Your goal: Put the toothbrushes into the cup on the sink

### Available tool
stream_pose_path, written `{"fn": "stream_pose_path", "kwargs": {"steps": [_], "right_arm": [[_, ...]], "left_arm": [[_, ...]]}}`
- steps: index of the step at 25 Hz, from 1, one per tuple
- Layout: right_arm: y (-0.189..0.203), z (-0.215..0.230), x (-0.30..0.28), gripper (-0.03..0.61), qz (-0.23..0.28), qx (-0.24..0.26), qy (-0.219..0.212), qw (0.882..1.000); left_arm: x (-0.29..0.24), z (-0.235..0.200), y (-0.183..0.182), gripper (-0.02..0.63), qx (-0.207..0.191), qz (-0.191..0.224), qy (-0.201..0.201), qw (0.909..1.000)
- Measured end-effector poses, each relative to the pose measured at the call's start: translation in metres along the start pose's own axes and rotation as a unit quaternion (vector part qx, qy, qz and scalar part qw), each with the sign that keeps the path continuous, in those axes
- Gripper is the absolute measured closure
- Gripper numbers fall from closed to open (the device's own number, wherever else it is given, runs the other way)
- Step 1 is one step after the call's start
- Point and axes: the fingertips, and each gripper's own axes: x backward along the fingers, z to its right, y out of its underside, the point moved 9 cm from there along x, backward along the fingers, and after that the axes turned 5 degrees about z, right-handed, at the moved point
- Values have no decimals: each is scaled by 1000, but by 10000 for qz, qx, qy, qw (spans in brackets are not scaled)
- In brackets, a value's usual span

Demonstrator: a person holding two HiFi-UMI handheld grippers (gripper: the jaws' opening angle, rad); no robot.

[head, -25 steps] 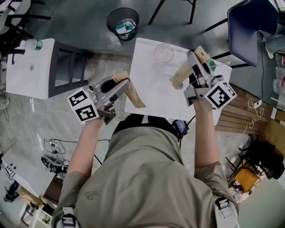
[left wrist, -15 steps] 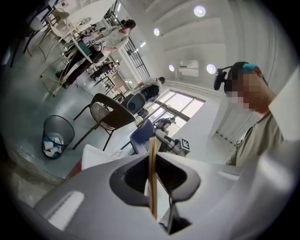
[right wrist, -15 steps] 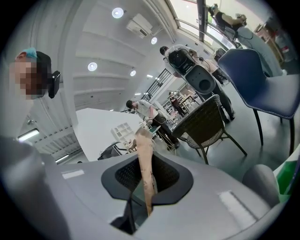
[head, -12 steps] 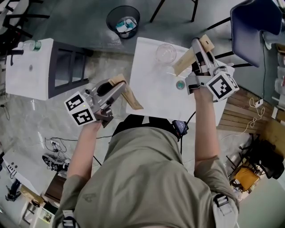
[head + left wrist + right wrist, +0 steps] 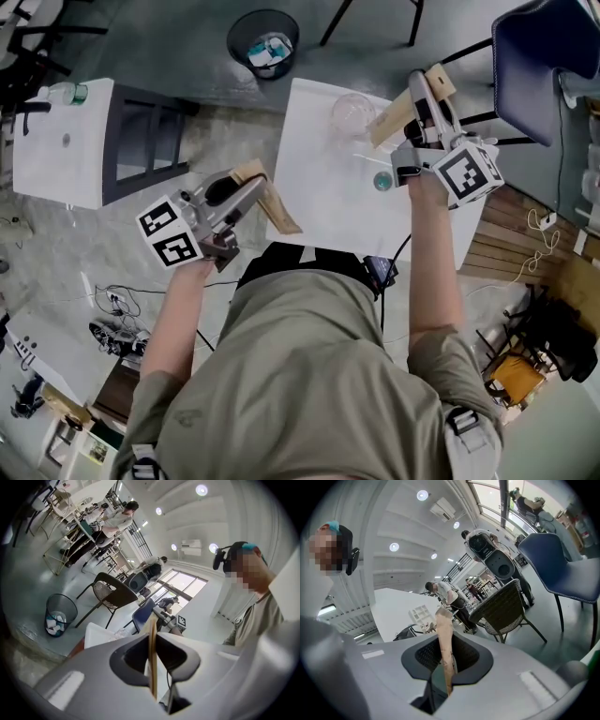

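A clear glass cup stands at the far side of the white sink top. My right gripper is shut on a toothbrush in a tan cardboard pack, whose free end slants toward the cup from the right. In the right gripper view that pack stands upright between the jaws. My left gripper hovers at the top's near left edge, shut on a second tan toothbrush pack. In the left gripper view this pack shows edge-on as a thin strip.
A small round greenish thing lies on the top near my right hand. A black waste bin stands beyond the top, a blue chair at the far right. At the left is a white stand bearing a bottle.
My right gripper has carried its pack away from me, up beside the cup, uncovering the greenish thing. The left gripper has shifted only slightly.
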Motion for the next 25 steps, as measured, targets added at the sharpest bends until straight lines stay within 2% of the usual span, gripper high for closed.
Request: {"fn": "stream_pose_path", "kwargs": {"steps": [15,25], "right_arm": [[26,29,-28,525,231,-68,100,9997],[50,42,-33,525,283,262,240,9990]], "left_arm": [[6,-7,12,571,125,-122,-158,9997],[10,-14,21,571,217,-229,-260,9992]]}}
